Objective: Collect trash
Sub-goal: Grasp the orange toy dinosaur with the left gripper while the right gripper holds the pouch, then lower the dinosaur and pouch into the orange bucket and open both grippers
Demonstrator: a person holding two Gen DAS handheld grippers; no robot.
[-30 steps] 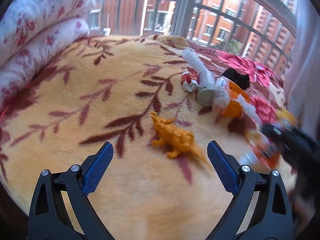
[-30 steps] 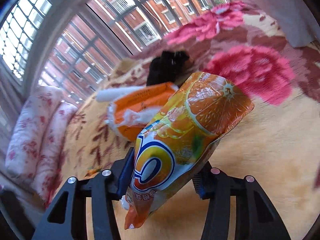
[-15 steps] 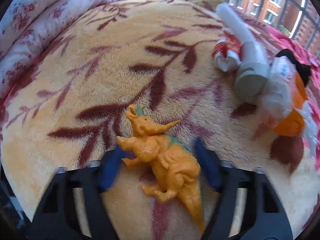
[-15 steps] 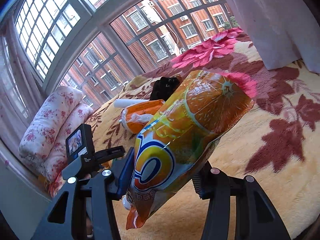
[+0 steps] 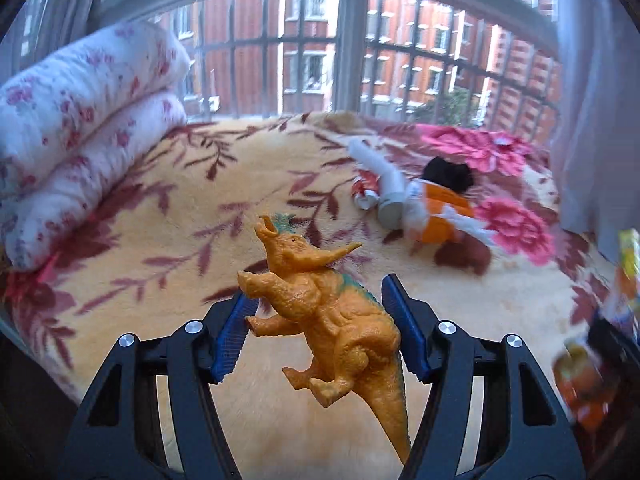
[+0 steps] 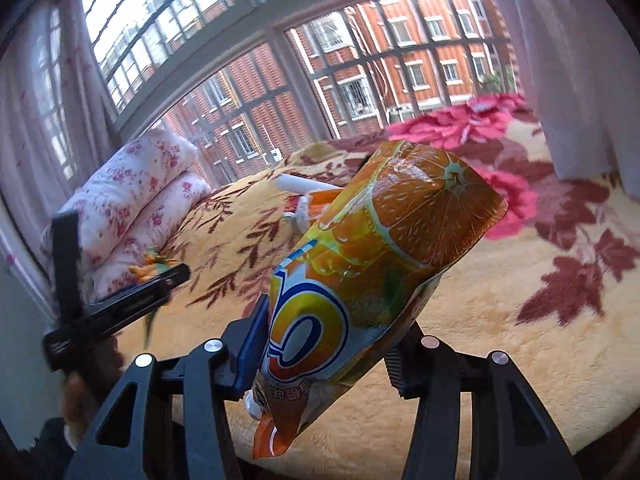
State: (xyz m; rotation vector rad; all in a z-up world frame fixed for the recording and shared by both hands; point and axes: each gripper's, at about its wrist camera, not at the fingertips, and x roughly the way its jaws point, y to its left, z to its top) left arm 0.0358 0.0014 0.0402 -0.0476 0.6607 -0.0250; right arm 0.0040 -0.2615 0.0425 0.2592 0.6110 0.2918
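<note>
The left gripper is clamped on an orange toy dinosaur, its ribbed blue pads pressing the flanks at mid-body; the toy is clear of the blanket, head toward 12 o'clock and tail hanging toward 6 o'clock. Judged by its look, the dinosaur is a moulded rubbery plastic with a pebbled skin, light and fairly stiff in the trunk, while the horn, legs and tapered tail are thin and would flex; the broad torso is the sound place to hold, as here. The right gripper is clenched on an orange juice pouch, gripping its narrow lower neck so that the wide end stands up toward 1 o'clock. The pouch is glossy printed film, light, crushable and probably slippery; a hold low on the pinched waist, across the flat faces, should keep it from sliding out. More trash lies on the blanket at 2 o'clock in the left wrist view: a white tube, a small red-and-white wrapper, an orange-and-white packet and a black item just behind it. The blanket is a thick, soft plush with leaf and flower print. Rolled floral bedding sits at 10 o'clock.
</note>
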